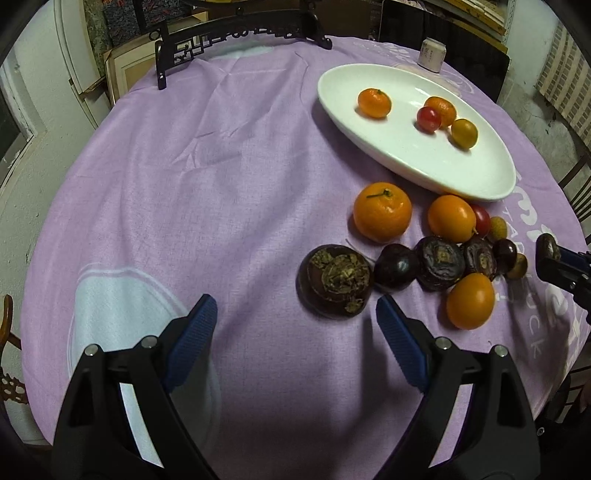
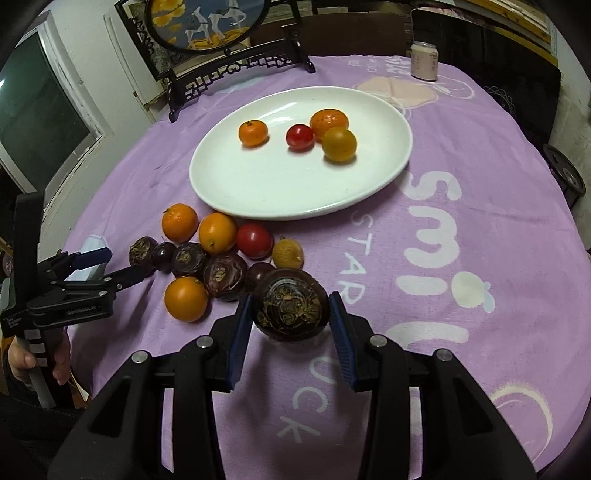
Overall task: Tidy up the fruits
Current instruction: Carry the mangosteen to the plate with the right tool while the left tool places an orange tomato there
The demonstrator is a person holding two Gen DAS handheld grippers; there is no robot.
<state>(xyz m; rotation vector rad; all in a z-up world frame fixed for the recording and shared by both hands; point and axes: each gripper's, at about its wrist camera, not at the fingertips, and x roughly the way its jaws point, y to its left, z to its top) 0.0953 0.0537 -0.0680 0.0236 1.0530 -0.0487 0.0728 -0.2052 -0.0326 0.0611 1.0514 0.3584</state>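
A white oval plate (image 2: 258,184) (image 1: 424,162) holds two tangerines, a red tomato (image 2: 300,137) and a yellow-orange fruit. In front of it a pile of oranges, dark water chestnuts and a red tomato (image 2: 254,240) lies on the purple cloth. My right gripper (image 2: 290,317) is shut on a dark water chestnut (image 2: 290,308), held above the cloth; it also shows at the left wrist view's right edge (image 1: 548,246). My left gripper (image 1: 295,314) is open and empty, just left of a big dark water chestnut (image 1: 335,281).
A dark carved stand with a round picture (image 2: 207,22) stands at the table's back left. A small white jar (image 2: 424,61) stands at the back right. The purple cloth (image 2: 480,221) covers the round table.
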